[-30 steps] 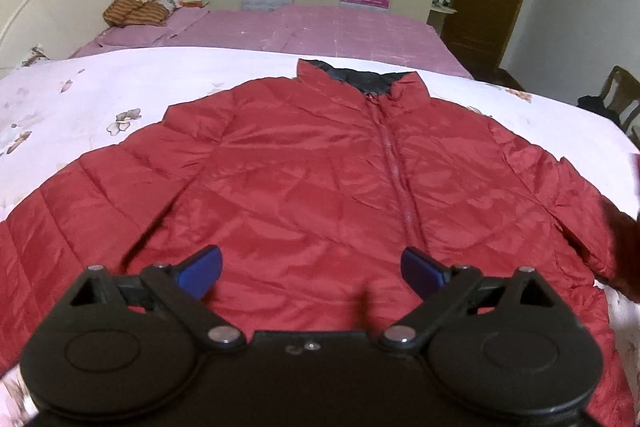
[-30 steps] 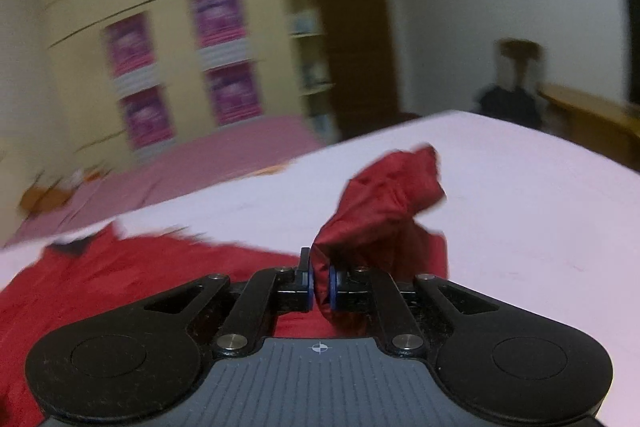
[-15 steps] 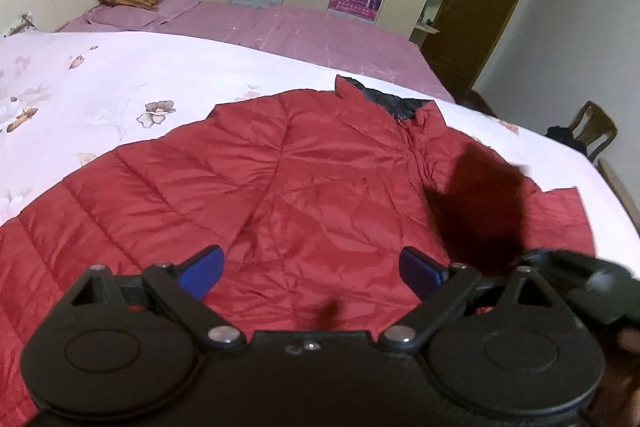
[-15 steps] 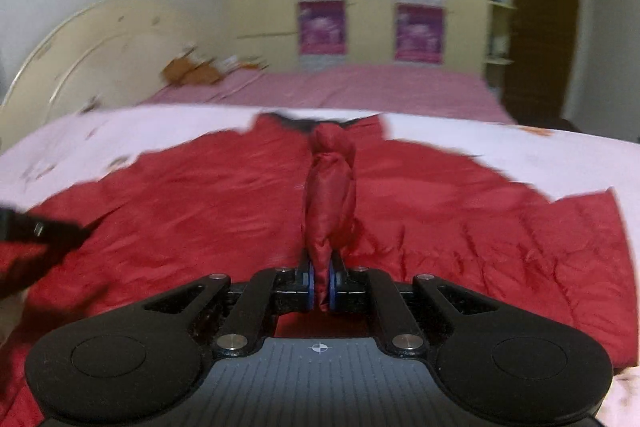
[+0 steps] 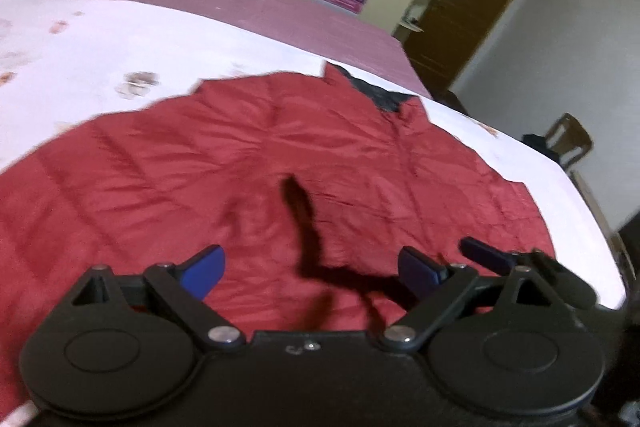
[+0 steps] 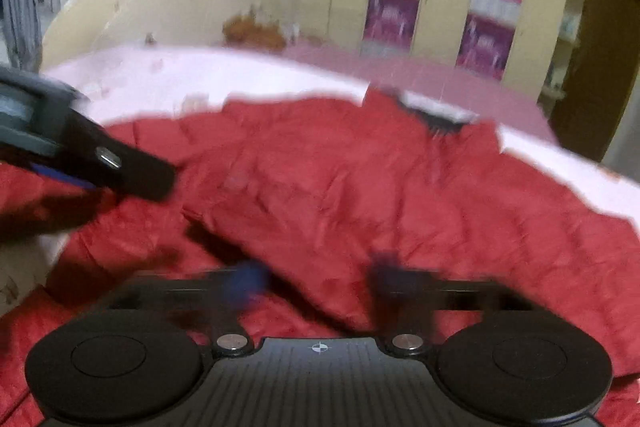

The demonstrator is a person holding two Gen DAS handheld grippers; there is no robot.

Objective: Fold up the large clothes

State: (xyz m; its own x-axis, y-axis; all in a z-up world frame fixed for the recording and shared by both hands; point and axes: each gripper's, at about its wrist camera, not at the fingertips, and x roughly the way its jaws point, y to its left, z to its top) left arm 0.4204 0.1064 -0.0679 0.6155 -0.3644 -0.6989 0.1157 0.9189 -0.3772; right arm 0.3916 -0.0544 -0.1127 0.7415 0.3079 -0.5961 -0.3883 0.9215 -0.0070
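Red jacket [image 5: 248, 167] flat on the bed [image 5: 100, 43], front up, collar far, hem near, long axis running straight away from both tongs; right sleeve [image 6: 312, 227] folded in across the chest. Left tongs [image 5: 310, 269] spread wide and empty over the hem middle, right tongs [image 6: 316, 277] also apart and empty, blurred. Unfolded left sleeve off toward the left edge, so left tongs likely nearer.
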